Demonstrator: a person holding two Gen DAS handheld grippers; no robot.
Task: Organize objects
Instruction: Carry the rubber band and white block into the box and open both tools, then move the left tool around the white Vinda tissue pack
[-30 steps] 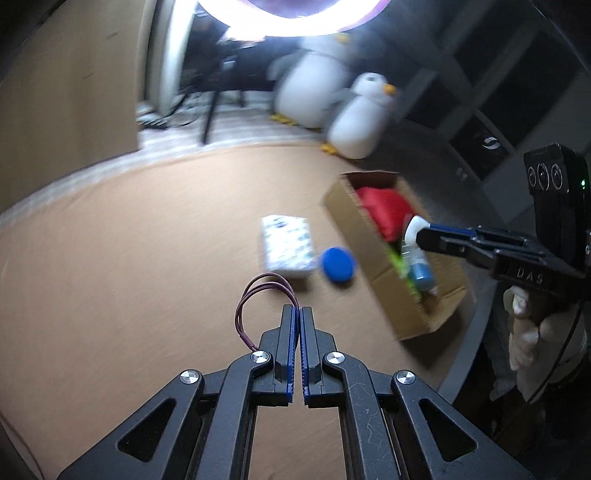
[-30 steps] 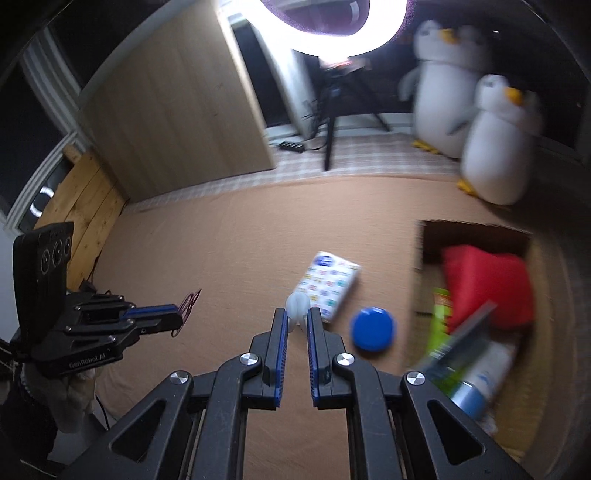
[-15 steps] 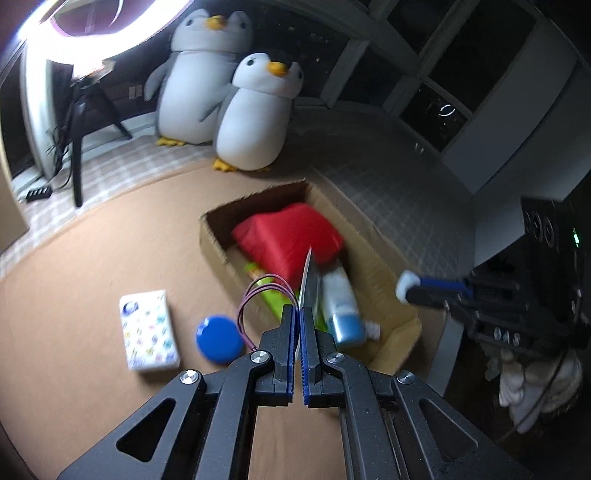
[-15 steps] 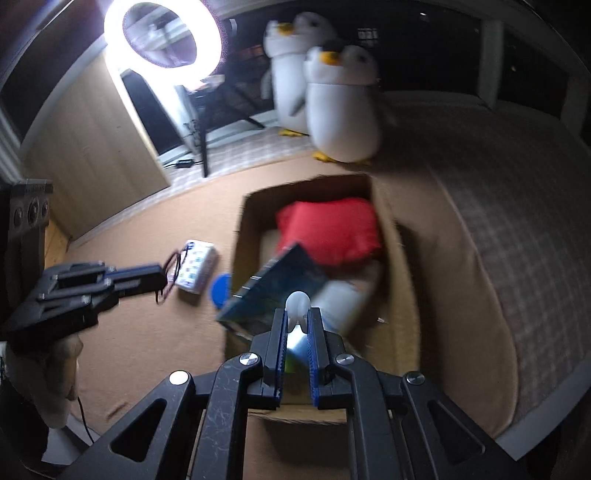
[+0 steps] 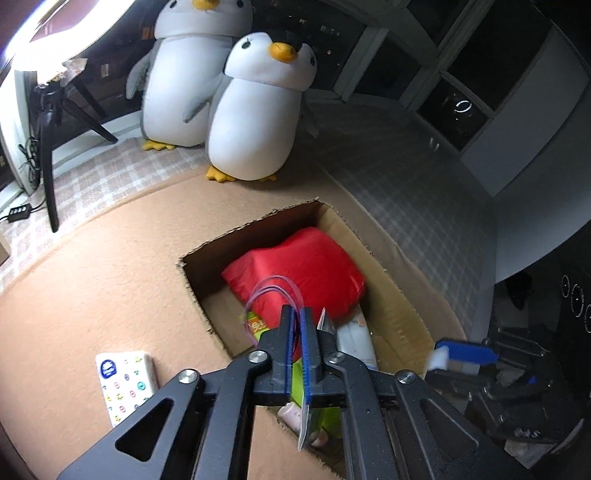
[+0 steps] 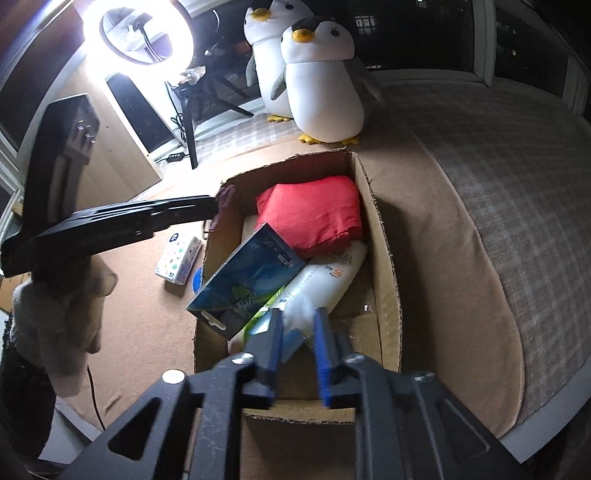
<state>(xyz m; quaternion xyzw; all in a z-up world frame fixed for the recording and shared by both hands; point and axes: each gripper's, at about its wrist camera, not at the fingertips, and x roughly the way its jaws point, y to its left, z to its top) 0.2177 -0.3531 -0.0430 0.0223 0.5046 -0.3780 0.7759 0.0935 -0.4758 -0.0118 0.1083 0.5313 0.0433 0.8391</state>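
two plush penguins (image 6: 325, 85), glowing ring light (image 6: 140, 33) (on tripod (image 6: 190, 110)), perhaps a power strip (image 5: 19, 212)

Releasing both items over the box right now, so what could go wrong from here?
Both jaws have just been opening. The hair tie, between the left gripper's pads, could snag on them. The cotton ball between the right gripper's tips might bounce off the tilted blue package and miss the cardboard box.

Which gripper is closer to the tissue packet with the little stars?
Left. The left gripper hangs over the box's side nearest the tissue packet on the blanket. The right gripper is above the box's near end, farther from it.
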